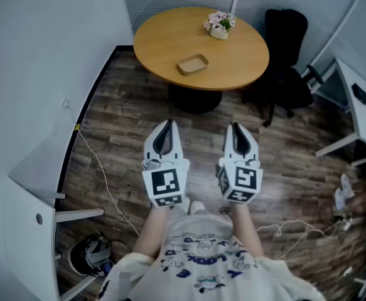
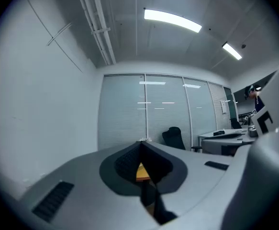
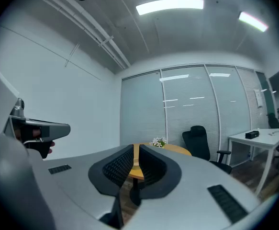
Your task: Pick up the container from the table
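Observation:
The container is a shallow tan tray lying near the front of a round wooden table. A small pot of flowers stands behind it. Both grippers hang over the wood floor, well short of the table and pointing toward it. My left gripper is shut and empty, and in its own view the jaws meet at the tip. My right gripper is also shut with nothing held. In the right gripper view the table and flowers show past the jaws.
A black office chair stands right of the table. A white desk sits at the far right, with cables on the floor. A white wall and a shelf run along the left, above a dark round object.

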Available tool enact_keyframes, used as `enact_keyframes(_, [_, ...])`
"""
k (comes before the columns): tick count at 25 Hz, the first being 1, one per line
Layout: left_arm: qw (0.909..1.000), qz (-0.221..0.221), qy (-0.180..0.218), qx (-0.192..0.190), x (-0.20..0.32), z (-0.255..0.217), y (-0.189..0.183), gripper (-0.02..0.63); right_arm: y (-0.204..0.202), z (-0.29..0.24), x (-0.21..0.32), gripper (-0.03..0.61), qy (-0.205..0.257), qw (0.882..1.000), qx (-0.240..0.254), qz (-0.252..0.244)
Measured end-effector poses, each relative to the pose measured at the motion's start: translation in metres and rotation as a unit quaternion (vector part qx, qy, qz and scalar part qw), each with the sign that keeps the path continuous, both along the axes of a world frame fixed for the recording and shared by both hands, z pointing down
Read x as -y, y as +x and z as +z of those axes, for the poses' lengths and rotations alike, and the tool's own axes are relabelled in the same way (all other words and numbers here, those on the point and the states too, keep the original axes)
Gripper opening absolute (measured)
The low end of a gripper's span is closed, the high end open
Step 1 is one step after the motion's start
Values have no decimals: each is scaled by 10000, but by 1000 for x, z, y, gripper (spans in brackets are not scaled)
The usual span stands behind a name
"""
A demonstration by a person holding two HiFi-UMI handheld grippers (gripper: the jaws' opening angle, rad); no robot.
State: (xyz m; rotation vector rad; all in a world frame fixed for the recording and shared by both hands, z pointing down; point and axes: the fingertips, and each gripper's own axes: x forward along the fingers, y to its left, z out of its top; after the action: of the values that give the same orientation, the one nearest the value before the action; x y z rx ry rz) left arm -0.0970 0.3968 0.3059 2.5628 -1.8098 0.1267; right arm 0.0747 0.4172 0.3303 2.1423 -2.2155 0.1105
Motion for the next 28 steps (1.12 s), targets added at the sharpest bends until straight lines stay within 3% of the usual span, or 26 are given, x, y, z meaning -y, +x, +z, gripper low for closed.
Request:
enact_keyframes(18, [9998, -164, 42, -41, 6, 5, 16, 2, 21, 3, 12, 37, 99, 9999, 0, -132])
enact_keyframes(28, [9991, -393, -169, -39, 15, 24, 22, 3, 30, 18, 30, 37, -48, 9995, 12, -311])
